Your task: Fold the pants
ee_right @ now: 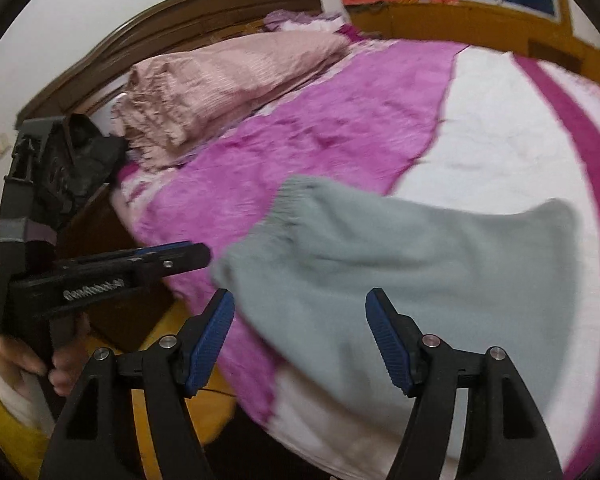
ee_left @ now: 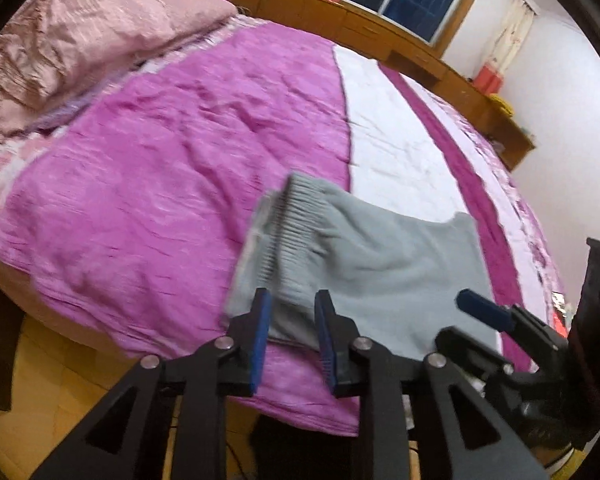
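Grey pants lie folded flat near the front edge of the bed, ribbed elastic band toward the left. My left gripper hovers over their near left corner with its blue pads a little apart; grey cloth shows in the gap but the pads do not press on it. In the right wrist view the pants spread just beyond my right gripper, whose jaws stand wide open and hold nothing. The right gripper also shows at the pants' right edge, and the left gripper at their left.
A magenta quilt covers the bed, with a white sheet strip on the right. A folded pink blanket lies at the wooden headboard. A wooden cabinet runs under the window. A hand holds the left gripper above the yellow floor.
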